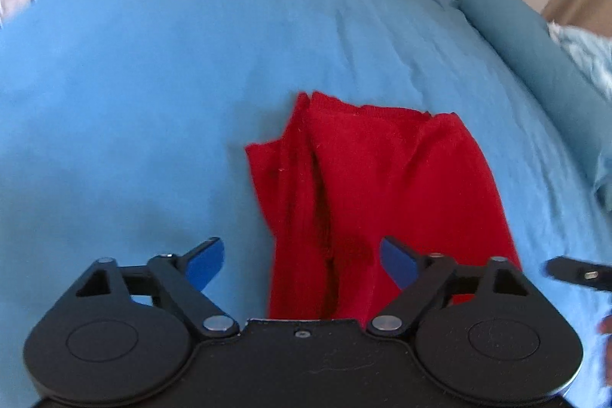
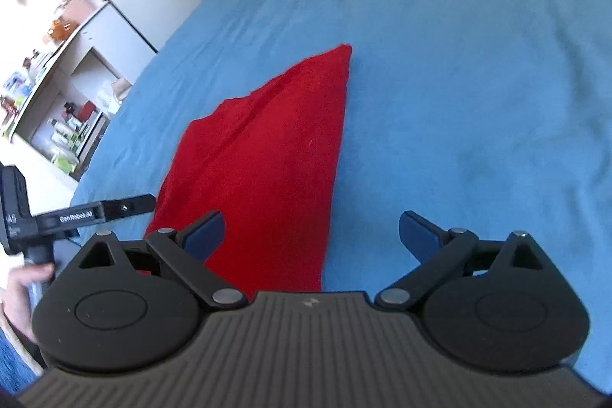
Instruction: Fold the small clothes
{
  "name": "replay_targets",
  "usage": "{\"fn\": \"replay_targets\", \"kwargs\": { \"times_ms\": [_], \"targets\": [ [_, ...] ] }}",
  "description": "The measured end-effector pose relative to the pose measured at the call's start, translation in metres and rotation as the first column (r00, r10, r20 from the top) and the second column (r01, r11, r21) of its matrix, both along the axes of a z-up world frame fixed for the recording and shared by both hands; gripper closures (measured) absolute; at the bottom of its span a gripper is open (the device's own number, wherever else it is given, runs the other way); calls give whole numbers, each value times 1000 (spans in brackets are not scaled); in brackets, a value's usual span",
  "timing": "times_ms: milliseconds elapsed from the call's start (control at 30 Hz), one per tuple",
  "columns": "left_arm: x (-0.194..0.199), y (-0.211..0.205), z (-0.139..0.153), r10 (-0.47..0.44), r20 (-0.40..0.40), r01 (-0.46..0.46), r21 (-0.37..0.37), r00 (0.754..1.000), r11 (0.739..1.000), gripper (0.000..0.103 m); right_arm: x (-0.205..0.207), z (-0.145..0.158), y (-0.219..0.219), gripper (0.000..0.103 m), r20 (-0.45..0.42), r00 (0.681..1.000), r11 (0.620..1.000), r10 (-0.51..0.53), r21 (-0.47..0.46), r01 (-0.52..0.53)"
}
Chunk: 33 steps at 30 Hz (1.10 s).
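Both my claws gape wide and hold nothing: the red garment (image 1: 382,186) lies on the blue bed (image 1: 153,102), stretching lengthwise away from me, under my left claw (image 1: 302,260), left of my right claw (image 2: 311,236).

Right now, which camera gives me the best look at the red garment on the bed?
The left wrist view: it shows the red garment nearly whole, with its folds, its hemmed far edge and a layered left side, lying on the blue sheet. The right wrist view shows it from the side as a smooth wedge, with its near end hidden behind the right gripper.
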<state>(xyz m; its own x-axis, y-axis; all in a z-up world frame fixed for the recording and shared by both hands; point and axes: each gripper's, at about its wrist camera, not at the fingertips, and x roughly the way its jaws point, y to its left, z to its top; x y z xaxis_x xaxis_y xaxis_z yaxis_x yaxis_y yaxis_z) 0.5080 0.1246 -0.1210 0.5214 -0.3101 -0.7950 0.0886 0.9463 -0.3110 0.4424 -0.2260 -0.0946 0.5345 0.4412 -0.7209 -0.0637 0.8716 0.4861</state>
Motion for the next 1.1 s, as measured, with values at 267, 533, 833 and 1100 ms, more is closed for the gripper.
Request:
{"fn": "replay_targets", "kwargs": {
  "times_ms": [267, 533, 833, 1100],
  "targets": [
    [14, -1, -17, -24, -35, 22, -38, 999, 999, 17, 40, -35, 20, 9, -40, 999, 997, 27, 68, -25],
    [9, -2, -8, -17, -35, 13, -98, 999, 995, 73, 36, -28, 40, 61, -8, 1000, 999, 24, 44, -23],
    [-63, -43, 54, -75, 48, 73, 41, 996, 997, 78, -15, 28, 22, 63, 39, 997, 997, 67, 24, -68],
    [-162, -82, 43, -104, 70, 104, 3, 992, 995, 78, -104, 31, -37, 63, 40, 996, 997, 76, 11, -76]
  ]
}}
